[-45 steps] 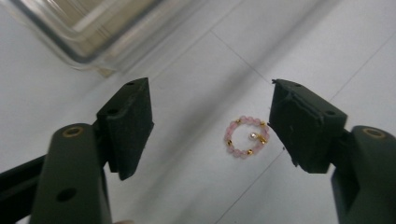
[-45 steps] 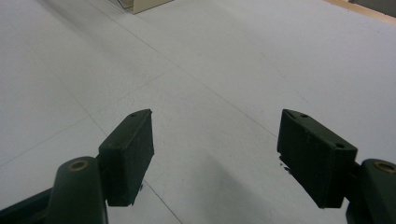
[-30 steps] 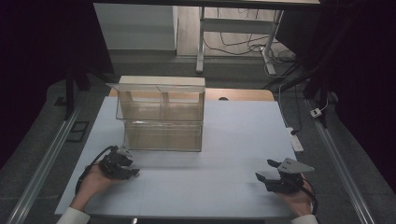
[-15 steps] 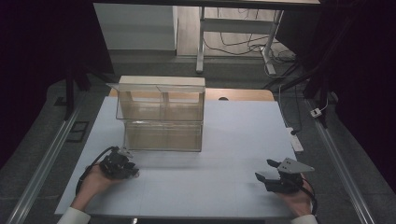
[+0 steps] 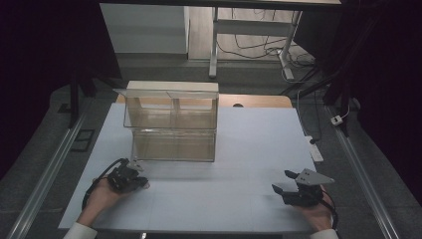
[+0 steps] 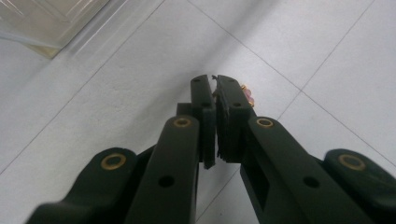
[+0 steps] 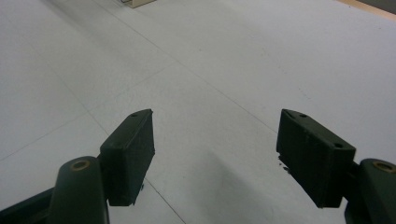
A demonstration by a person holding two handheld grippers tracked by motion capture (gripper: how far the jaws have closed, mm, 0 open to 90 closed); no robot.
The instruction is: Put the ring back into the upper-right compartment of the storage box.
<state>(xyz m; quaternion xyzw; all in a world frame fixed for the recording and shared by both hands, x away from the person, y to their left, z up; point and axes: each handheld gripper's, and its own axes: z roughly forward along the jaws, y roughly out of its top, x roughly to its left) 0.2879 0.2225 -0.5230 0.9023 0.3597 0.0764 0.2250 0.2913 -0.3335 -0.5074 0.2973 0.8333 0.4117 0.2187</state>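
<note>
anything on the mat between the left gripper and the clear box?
Nothing visible. The left gripper sits on the white mat just in front of the clear box's lower left corner, with bare mat between them. Its jaws are closed, with something small and pinkish at their tips; too small to identify.

The tabletop (image 5: 249,149) is matt white, smooth, with thin seams. The box (image 5: 171,122) is clear glossy plastic. Both tools, left (image 6: 215,93) and right (image 7: 215,149), are matt black plastic with brass-coloured rivets
</note>
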